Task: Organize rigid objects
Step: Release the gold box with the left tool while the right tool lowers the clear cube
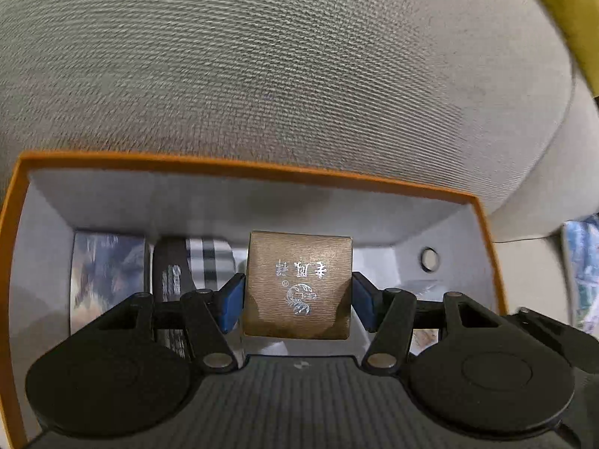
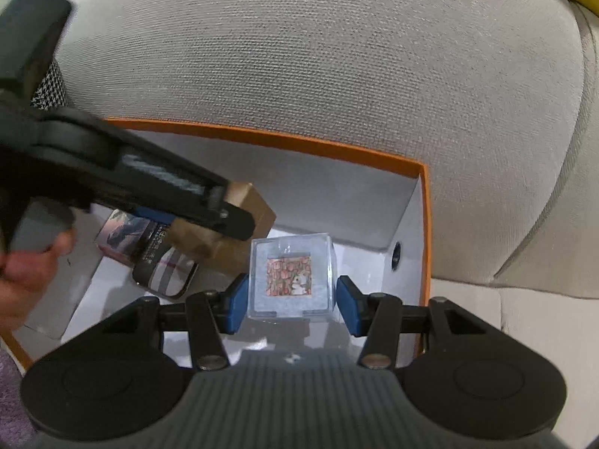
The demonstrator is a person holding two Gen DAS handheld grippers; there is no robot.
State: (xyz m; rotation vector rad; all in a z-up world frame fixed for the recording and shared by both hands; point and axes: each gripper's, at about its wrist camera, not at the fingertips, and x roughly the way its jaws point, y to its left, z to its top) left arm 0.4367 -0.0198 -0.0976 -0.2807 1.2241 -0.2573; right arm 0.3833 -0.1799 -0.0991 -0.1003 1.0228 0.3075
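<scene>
An orange-rimmed white box [image 1: 239,166] sits on a grey sofa; it also shows in the right wrist view [image 2: 269,138]. My left gripper [image 1: 295,297] is shut on a gold-brown box [image 1: 299,284] with silver characters, held inside the orange box; this gold-brown box also shows in the right wrist view [image 2: 247,224]. My right gripper [image 2: 292,299] is open around a clear plastic cube [image 2: 290,277] with a small picture inside; both pads stand slightly apart from it, and the cube rests on the box floor.
Inside the box lie a picture-printed box [image 1: 106,277] and a dark tin with a plaid pattern [image 1: 194,269], also in the right wrist view [image 2: 164,273]. The sofa backrest [image 2: 337,67] rises behind. A yellow cushion edge [image 1: 561,7] is at top right.
</scene>
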